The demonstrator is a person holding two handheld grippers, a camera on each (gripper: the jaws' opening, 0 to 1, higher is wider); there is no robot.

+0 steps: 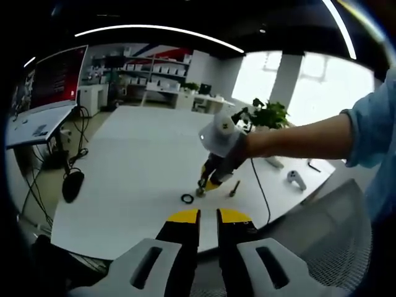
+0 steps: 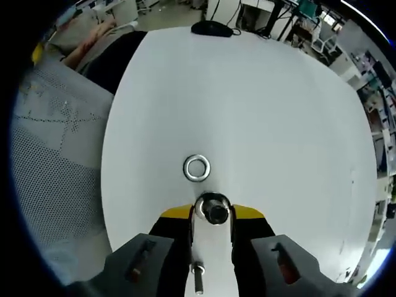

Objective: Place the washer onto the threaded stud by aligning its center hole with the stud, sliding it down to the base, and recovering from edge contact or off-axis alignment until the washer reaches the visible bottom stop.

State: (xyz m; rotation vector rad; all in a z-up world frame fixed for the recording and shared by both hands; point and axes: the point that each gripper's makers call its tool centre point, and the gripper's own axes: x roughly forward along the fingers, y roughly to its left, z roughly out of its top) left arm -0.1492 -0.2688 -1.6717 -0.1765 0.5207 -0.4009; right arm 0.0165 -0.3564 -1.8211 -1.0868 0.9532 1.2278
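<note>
the right tongs [image 2: 212, 218] are pinching a short metal cylinder [image 2: 213, 209], seemingly the head of the threaded stud, seen end-on between their yellow-tipped jaws just above the white tabletop [image 2: 278, 124]. a second bolt [image 2: 197, 276] is lying on the tabletop below, between the jaws' dark bases. the washer [image 2: 197, 167] is lying flat on the tabletop just ahead of the held piece, apart from it and not yet on any thread.

in the left gripper view the left tongs [image 1: 208, 218] are hovering near the tabletop's edge [image 1: 130, 179] with the jaws nearly pressed together and nothing between them. farther out, a person's gloved hand [image 1: 224, 141] is holding the right tongs [image 1: 205, 184] tip-down on the surface; the washer [image 1: 187, 198] is sitting just beside those tips, and the loose bolt [image 1: 235, 188] is lying on their other side. a black cable [image 1: 260, 185] is trailing toward the edge near a mesh chair back [image 1: 334, 241].
</note>
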